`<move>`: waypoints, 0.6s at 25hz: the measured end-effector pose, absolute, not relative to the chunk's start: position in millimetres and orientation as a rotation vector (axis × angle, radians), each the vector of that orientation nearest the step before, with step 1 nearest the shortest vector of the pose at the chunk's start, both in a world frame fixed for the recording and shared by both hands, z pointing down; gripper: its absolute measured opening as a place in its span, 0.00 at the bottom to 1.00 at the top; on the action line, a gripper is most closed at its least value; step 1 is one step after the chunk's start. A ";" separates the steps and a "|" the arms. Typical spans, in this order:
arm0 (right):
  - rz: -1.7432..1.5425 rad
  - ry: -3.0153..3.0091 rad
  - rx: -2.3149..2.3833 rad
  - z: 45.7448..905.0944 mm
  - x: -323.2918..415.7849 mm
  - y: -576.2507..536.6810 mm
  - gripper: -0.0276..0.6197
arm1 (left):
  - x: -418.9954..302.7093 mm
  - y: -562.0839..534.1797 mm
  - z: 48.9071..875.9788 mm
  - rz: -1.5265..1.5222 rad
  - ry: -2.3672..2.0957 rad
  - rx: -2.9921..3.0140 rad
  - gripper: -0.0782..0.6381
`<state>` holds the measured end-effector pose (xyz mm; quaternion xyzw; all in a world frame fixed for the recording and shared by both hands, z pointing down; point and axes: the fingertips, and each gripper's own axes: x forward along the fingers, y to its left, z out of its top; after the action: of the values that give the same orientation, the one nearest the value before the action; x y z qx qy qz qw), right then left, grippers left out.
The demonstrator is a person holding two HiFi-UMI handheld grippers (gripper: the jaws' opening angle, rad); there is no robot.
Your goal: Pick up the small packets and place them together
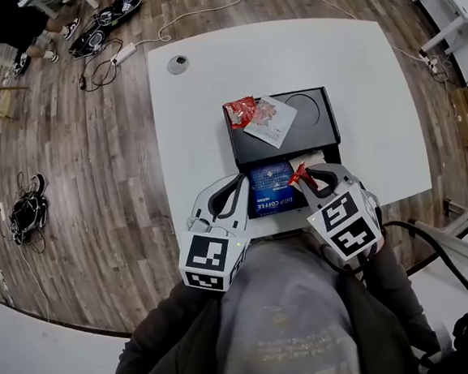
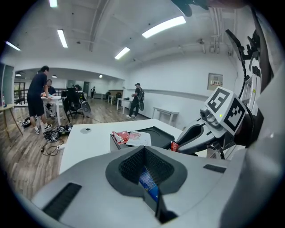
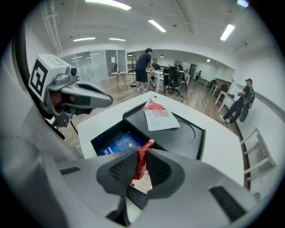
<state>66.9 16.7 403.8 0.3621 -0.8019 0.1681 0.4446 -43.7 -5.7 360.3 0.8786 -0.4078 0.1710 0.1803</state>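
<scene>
My right gripper (image 1: 308, 176) is shut on a small red packet (image 1: 299, 175), held upright between its pads (image 3: 142, 156) above the open black box (image 1: 313, 110). In that box lies a blue drip-coffee carton (image 1: 269, 189). On the box's flat black top, a second red packet (image 1: 240, 111) and a white packet (image 1: 271, 121) lie side by side, touching. My left gripper (image 1: 238, 183) hovers at the box's near left corner, shut with nothing in it; through its jaws only the blue carton (image 2: 148, 186) shows. From the left gripper view, the right gripper (image 2: 187, 137) carries the red packet (image 2: 174, 145).
The box stands near the front edge of a white table (image 1: 209, 86). A round grey disc (image 1: 178, 64) sits at the table's far left. Cables and shoes lie on the wooden floor to the left. A person (image 1: 16, 22) stands beyond the table's far left corner.
</scene>
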 end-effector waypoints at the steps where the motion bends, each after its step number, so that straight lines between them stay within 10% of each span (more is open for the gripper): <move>1: 0.408 -2.007 0.900 397.1 64.9 12.8 0.14 | -44.3 -6.6 358.9 0.481 -1.159 2.483 0.11; 15: 0.287 -1.947 1.059 375.4 107.9 -96.3 0.14 | -75.5 -32.6 361.8 0.474 -1.290 2.388 0.11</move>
<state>107.9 -96.3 375.4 0.4261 -0.7832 0.1153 0.4378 -75.5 -32.6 361.8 0.8506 -0.4595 0.1690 0.1918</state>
